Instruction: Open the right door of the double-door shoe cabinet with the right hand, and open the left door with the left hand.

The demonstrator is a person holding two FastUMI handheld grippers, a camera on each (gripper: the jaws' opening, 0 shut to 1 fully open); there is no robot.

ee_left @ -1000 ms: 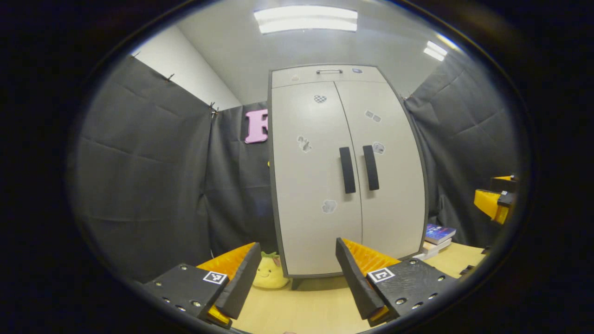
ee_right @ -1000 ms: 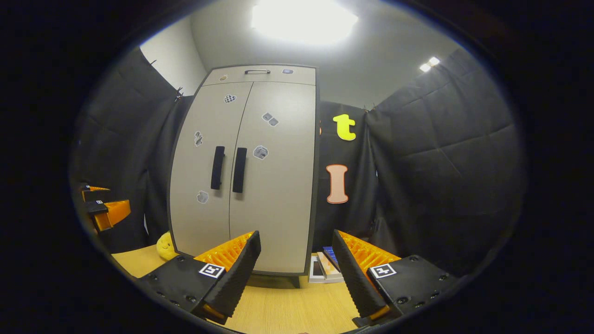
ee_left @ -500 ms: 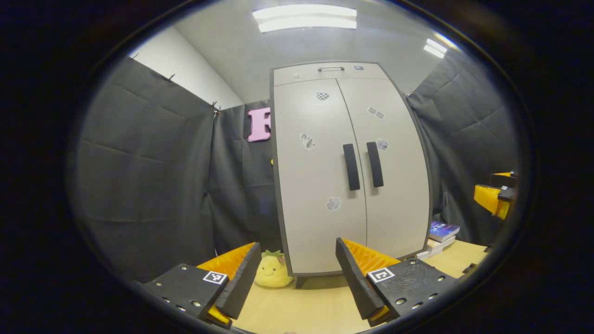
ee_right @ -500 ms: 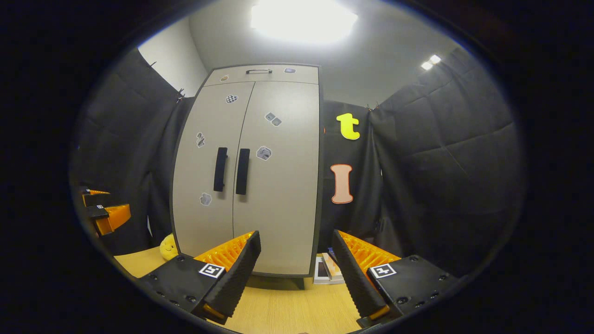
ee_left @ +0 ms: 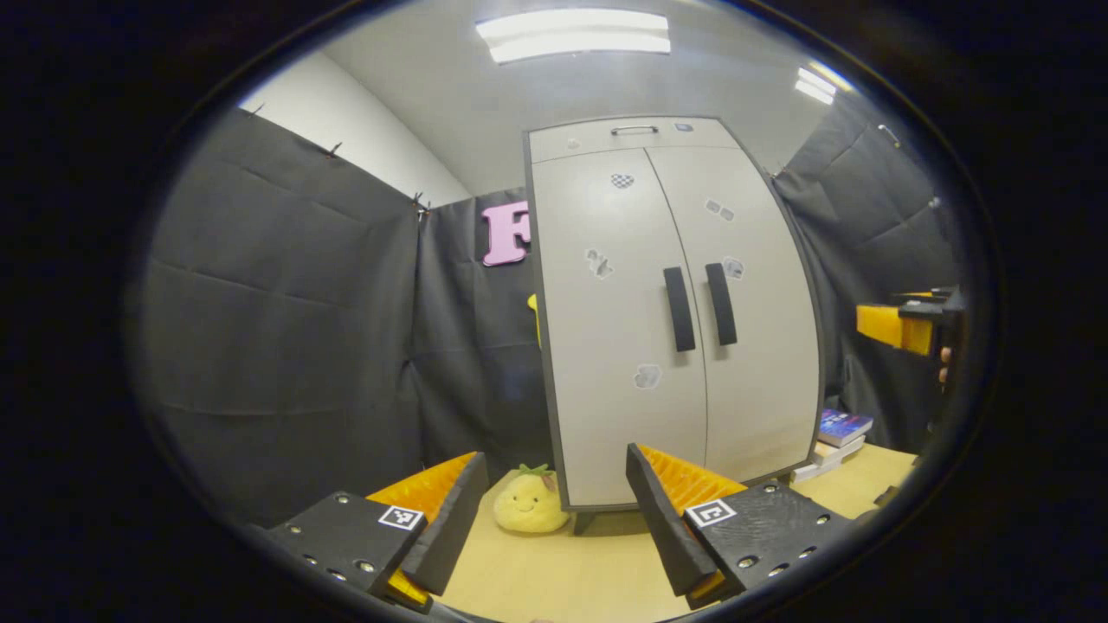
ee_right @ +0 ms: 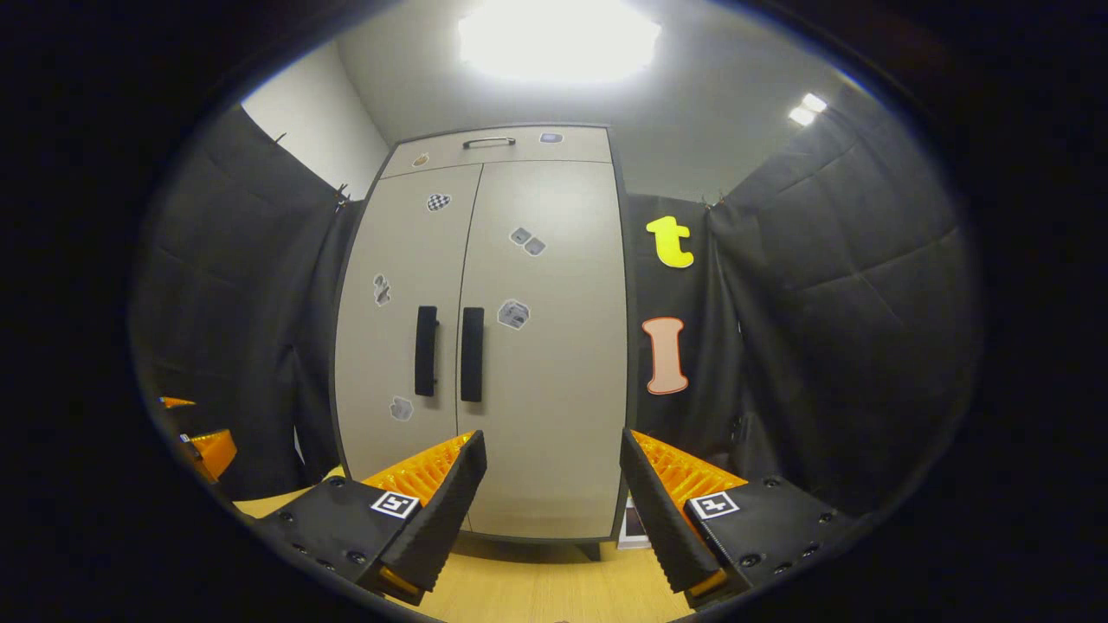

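A tall grey shoe cabinet (ee_left: pixel 606 346) (ee_right: pixel 554 363) stands on a wooden table with both doors shut. Two black vertical handles sit side by side at the middle seam: the left handle (ee_left: pixel 679 309) (ee_right: pixel 426 350) and the right handle (ee_left: pixel 721 304) (ee_right: pixel 472 354). My left gripper (ee_left: pixel 551 502) is open, well short of the cabinet and low in front of its left door. My right gripper (ee_right: pixel 554 497) is open too, low in front of the right door and apart from it. The right gripper (ee_left: pixel 900 324) also appears at the far right of the left gripper view.
A yellow plush toy (ee_left: pixel 530 504) lies on the table at the cabinet's left foot. A small stack of books (ee_left: pixel 833 437) rests to the cabinet's right. A drawer with a metal handle (ee_left: pixel 634 131) tops the cabinet. Black cloth walls close in on both sides.
The left gripper has swung left, so the cabinet sits further right in its view. The right gripper has risen and come closer to the cabinet, which now looks larger.
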